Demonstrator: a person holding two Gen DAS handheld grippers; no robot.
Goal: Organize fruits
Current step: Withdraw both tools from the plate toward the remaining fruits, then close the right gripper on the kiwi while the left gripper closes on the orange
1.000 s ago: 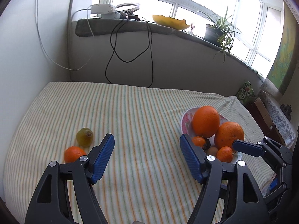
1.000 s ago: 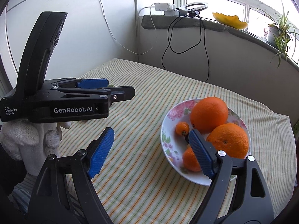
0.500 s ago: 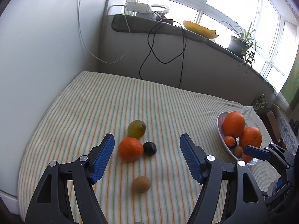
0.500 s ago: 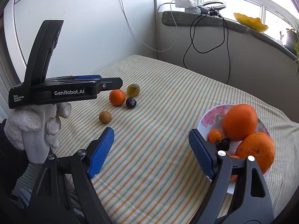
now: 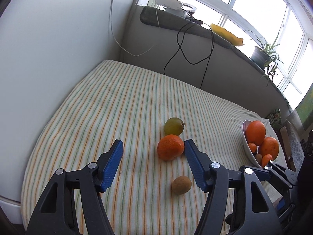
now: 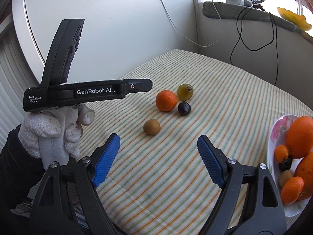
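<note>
Loose fruit lies on the striped cloth: an orange (image 5: 170, 150) (image 6: 166, 100), a green pear (image 5: 174, 126) (image 6: 185, 92), a dark plum (image 6: 184, 108) and a brown kiwi (image 5: 181, 184) (image 6: 151, 127). The plum is hidden behind my right finger in the left wrist view. A flowered plate (image 6: 273, 137) (image 5: 246, 143) at the right holds several oranges and small fruits. My left gripper (image 5: 153, 164) is open and empty, just short of the orange. My right gripper (image 6: 158, 161) is open and empty, nearer than the kiwi.
The table with the striped cloth (image 5: 121, 105) stands against a white wall at the left. A sill behind carries cables (image 5: 187, 45), a white device (image 5: 169, 2), a yellow dish (image 5: 227, 34) and a potted plant (image 5: 264, 52). The gloved hand (image 6: 52, 131) holds the left gripper.
Both grippers have swung left, away from the plate and toward the loose fruit. The left gripper has come closer to the orange. Both stay open.
</note>
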